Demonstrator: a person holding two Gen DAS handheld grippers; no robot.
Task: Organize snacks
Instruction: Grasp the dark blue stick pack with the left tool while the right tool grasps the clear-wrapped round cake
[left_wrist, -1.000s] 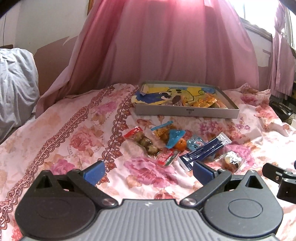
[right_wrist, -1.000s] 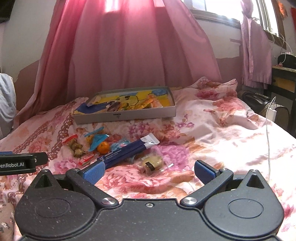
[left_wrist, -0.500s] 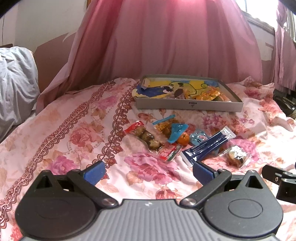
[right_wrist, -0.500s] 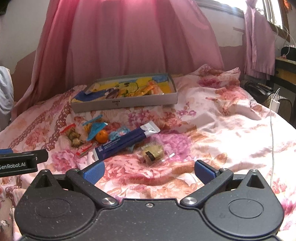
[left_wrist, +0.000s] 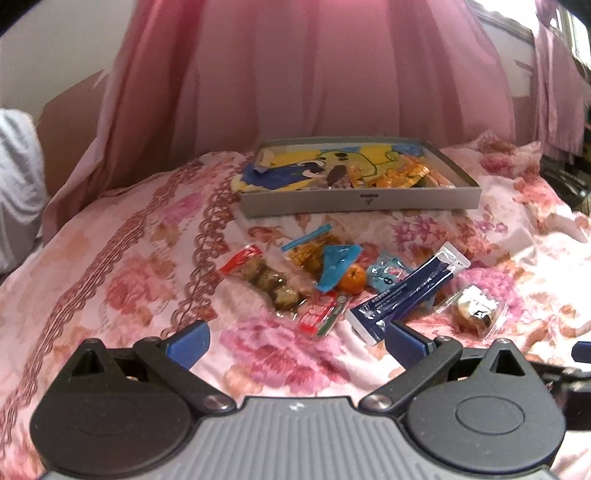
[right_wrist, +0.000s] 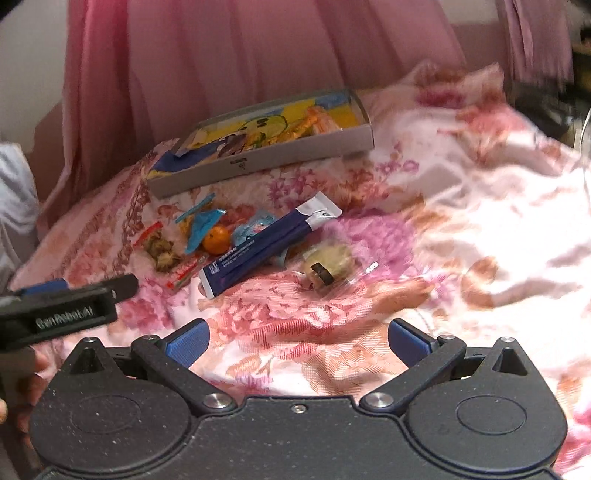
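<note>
A heap of snacks lies on the floral bedspread: a clear bag of brown balls, a blue wrapper, a small orange, a red-green packet, a long dark blue packet and a wrapped round pastry. Behind them stands a grey tray holding yellow and orange packets. My left gripper is open and empty just short of the heap. My right gripper is open and empty, with the pastry and the dark blue packet ahead of it.
Pink curtains hang behind the bed. A grey-white pillow lies at the far left. In the right wrist view the left gripper's body crosses the lower left, and a white cable runs along the right edge.
Both grippers have moved closer to the snack heap and tilted down. The right wrist view has rolled so the tray looks slanted. Both stayed open, and no snack has moved.
</note>
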